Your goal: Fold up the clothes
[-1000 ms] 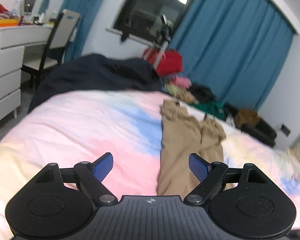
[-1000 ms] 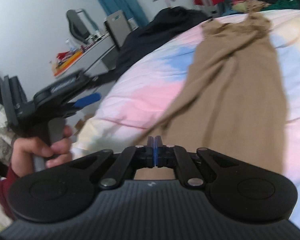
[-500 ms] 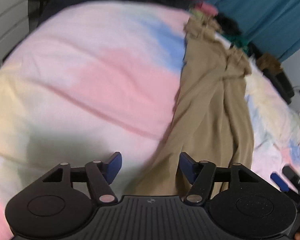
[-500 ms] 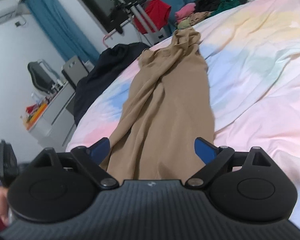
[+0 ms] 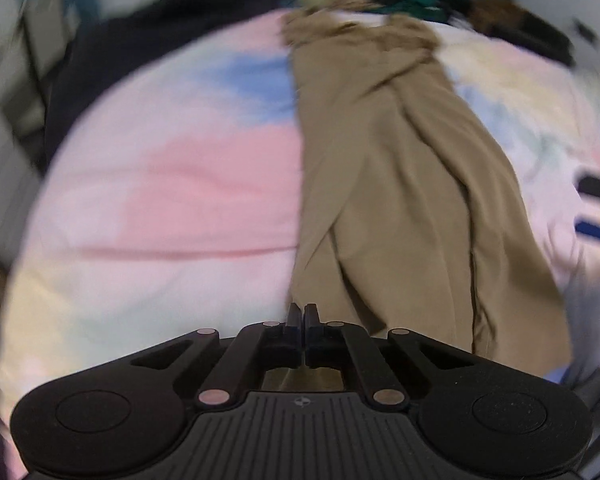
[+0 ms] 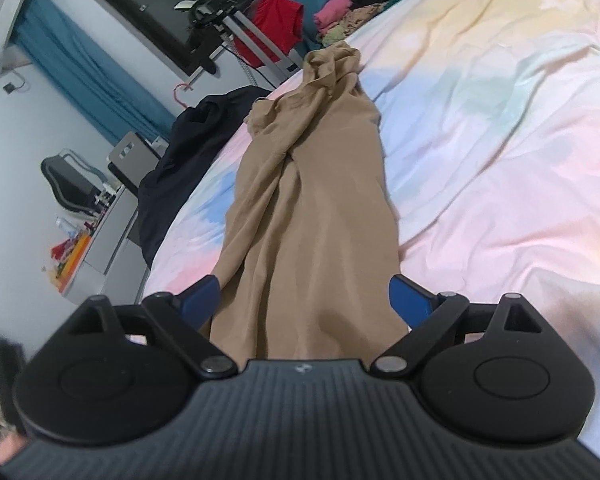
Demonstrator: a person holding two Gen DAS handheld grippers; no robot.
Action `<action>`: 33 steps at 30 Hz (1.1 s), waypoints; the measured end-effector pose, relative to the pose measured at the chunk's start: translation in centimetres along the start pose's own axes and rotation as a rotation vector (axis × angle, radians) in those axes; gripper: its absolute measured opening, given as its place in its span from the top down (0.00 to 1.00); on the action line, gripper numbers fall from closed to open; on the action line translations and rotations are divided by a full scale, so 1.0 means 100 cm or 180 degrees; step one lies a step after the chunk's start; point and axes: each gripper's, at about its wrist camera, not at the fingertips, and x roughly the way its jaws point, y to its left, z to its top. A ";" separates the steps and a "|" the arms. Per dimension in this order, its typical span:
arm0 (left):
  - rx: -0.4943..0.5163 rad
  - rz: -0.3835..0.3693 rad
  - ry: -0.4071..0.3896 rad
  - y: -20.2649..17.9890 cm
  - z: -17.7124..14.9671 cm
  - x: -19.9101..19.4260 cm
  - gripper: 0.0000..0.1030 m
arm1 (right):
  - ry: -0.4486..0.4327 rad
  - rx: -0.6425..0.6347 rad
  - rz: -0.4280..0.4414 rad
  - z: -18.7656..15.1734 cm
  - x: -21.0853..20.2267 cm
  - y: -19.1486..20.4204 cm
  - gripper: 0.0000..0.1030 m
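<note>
While lengthwise on the bed [image 6: 500, 160], tan trousers [image 6: 312, 216]: hem pinched in closed left tool [image 5: 302, 316], between wide-spread right tool [image 6: 304, 300].

Even indoor light, left-wrist motion blur

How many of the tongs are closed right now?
1. The left tongs are closed at the near edge of the tan trousers; the right tongs are open over them.
</note>
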 end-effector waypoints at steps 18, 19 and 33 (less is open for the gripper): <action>0.0984 -0.0721 -0.0044 -0.101 -0.008 -0.009 0.79 | 0.0041 0.0012 -0.0200 0.000 0.002 -0.011 0.10; 0.0953 -0.0854 0.0062 -0.100 -0.011 -0.006 0.72 | 0.0065 0.0027 -0.0196 -0.001 0.003 -0.012 0.10; -0.1770 -0.1277 0.0231 0.059 -0.006 0.048 0.33 | 0.0566 0.0536 -0.0190 -0.013 0.023 -0.045 0.11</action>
